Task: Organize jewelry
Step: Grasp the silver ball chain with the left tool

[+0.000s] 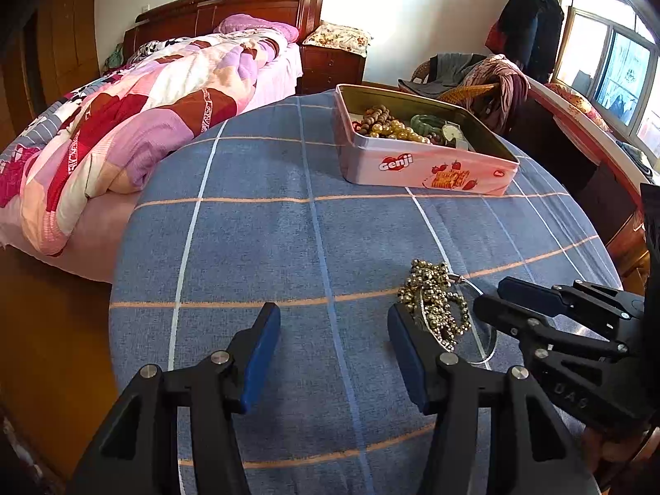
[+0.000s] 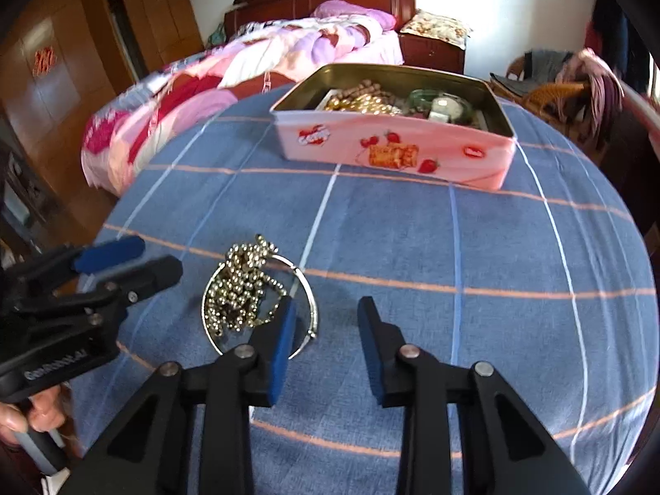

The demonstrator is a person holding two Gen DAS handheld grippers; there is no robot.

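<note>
With the tin (image 1: 412, 165) at the counter's (image 2: 453, 247) far side, the bead necklace (image 2: 239, 293) and bangle (image 2: 311, 301) lie near both grippers, left gripper (image 1: 334, 354) and right gripper (image 2: 326, 342), jaws spread and pinching nothing, apparently poised for pickup.

A: We see daylight pouring in from the window (image 1: 618, 78) at the right in the left wrist view; the white wall (image 1: 412, 8) glares.

B: We agree; our right wrist view is softly blurred; the tin (image 2: 396, 152) is smeared; both pictures bend at the edges, with dark corners.
</note>
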